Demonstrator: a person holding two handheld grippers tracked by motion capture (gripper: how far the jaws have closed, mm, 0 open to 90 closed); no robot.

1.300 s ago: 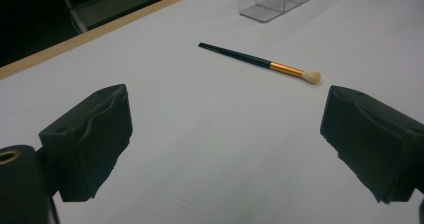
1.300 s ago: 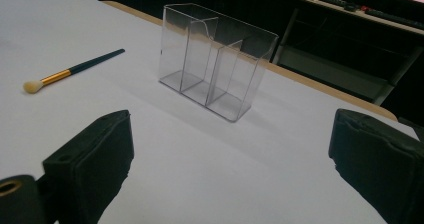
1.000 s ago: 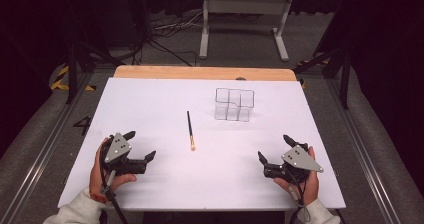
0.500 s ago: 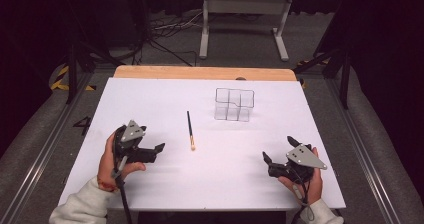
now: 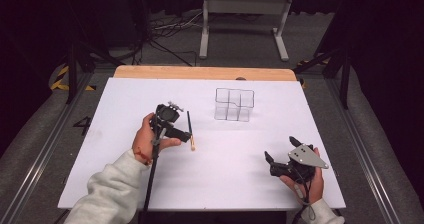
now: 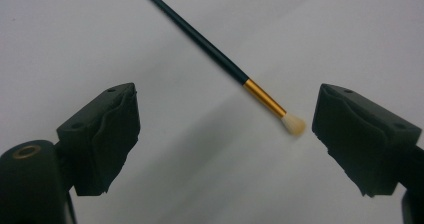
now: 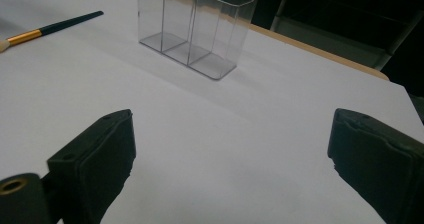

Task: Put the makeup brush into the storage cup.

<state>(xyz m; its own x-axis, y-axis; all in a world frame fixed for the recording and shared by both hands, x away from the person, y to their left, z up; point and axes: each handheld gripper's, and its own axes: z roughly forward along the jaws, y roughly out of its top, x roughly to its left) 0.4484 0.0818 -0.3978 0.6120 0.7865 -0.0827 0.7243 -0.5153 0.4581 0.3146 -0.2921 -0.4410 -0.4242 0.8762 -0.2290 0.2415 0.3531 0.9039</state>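
Table (image 5: 125,91): white top, bare wooden strip along its far edge. Behind the table, dark grey floor with a white metal stand frame (image 5: 243,15) and loose black cables (image 5: 160,26) to the frame's left. Yellow-black hazard tape (image 5: 62,79) on the floor left of the table; beyond lies darkness.

Matt white table (image 5: 150,184), clear glossy plastic organizer (image 7: 200,29), gold metal-banded brush (image 6: 220,64), wooden far edge.
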